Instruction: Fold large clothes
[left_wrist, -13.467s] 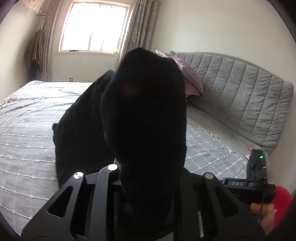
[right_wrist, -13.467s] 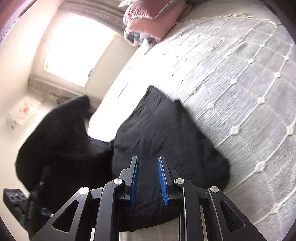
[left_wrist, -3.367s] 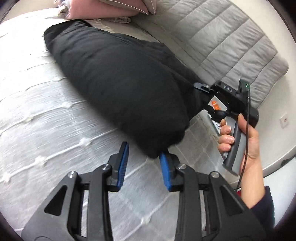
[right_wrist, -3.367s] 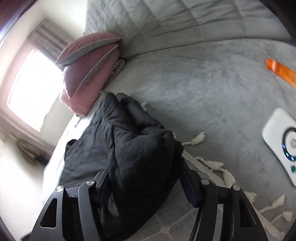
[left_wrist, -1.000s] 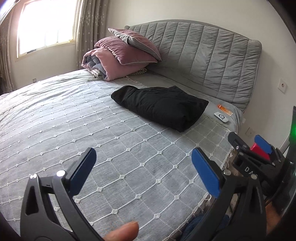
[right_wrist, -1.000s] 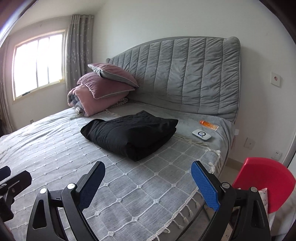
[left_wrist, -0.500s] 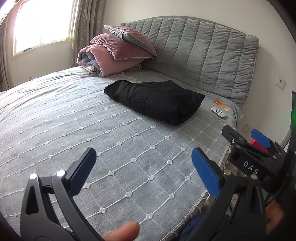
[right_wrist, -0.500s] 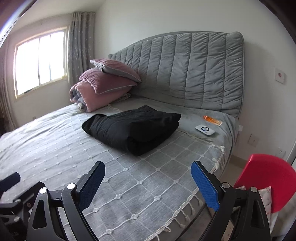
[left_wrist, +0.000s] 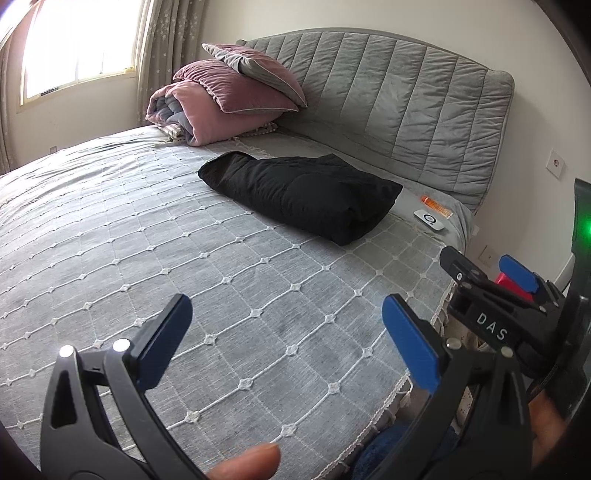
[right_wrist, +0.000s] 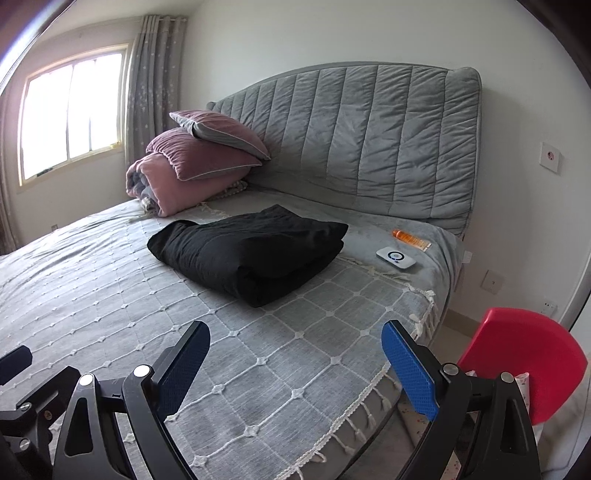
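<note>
A black padded garment (left_wrist: 306, 197) (right_wrist: 251, 251) lies folded into a thick bundle on the grey bedspread (left_wrist: 184, 266) (right_wrist: 295, 332), toward the headboard end. My left gripper (left_wrist: 288, 332) is wide open over the bed's near corner, well short of the bundle, with nothing between its blue pads. My right gripper (right_wrist: 295, 354) is also wide open and holds nothing, near the bed's fringed edge. In the left wrist view the right gripper (left_wrist: 487, 273) shows at the right, open, marked DAS.
Pink pillows and a rolled quilt (right_wrist: 192, 162) are stacked by the grey quilted headboard (right_wrist: 369, 147). An orange tube (right_wrist: 410, 236) and a small white device (right_wrist: 397, 258) lie near the bed's right corner. A red chair back (right_wrist: 517, 362) stands beside the bed. A fingertip (left_wrist: 243, 463) shows at the bottom.
Both grippers, earlier shut on or closing around the black garment, have let go and drawn back from the bed; over the last second the views shifted only slightly.
</note>
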